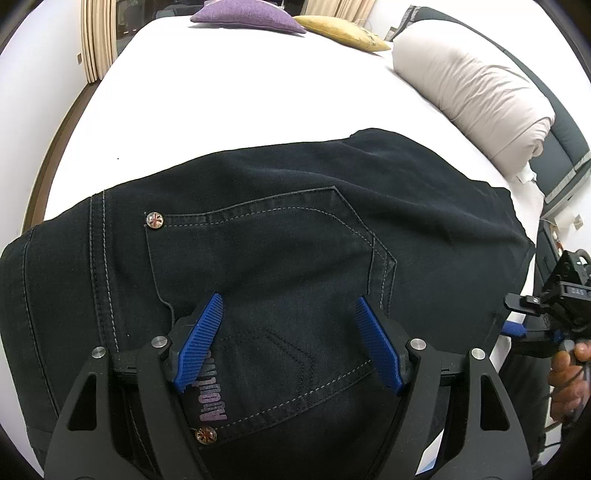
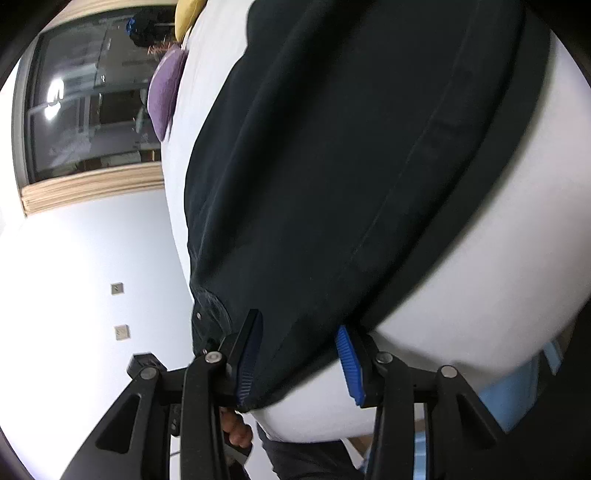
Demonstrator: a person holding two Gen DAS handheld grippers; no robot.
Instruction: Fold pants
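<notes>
Dark navy pants (image 1: 280, 236) lie folded on a white bed (image 1: 229, 99), back pocket with two metal rivets facing up. My left gripper (image 1: 290, 306) is open, its blue pads (image 1: 201, 339) spread over the pocket, hovering just above the fabric. My right gripper (image 1: 517, 326) shows at the pants' right edge in the left wrist view. In the right wrist view the right gripper (image 2: 301, 332) is open, rolled sideways, with the edge of the pants (image 2: 351, 166) lying between its blue pads (image 2: 349, 363).
A rolled beige duvet (image 1: 476, 92) lies on the bed's right side. A purple cushion (image 1: 247, 16) and a yellow cushion (image 1: 343, 31) sit at the far end. The bed's near edge (image 2: 461, 332) drops off by the right gripper. A window (image 2: 92, 96) is beyond.
</notes>
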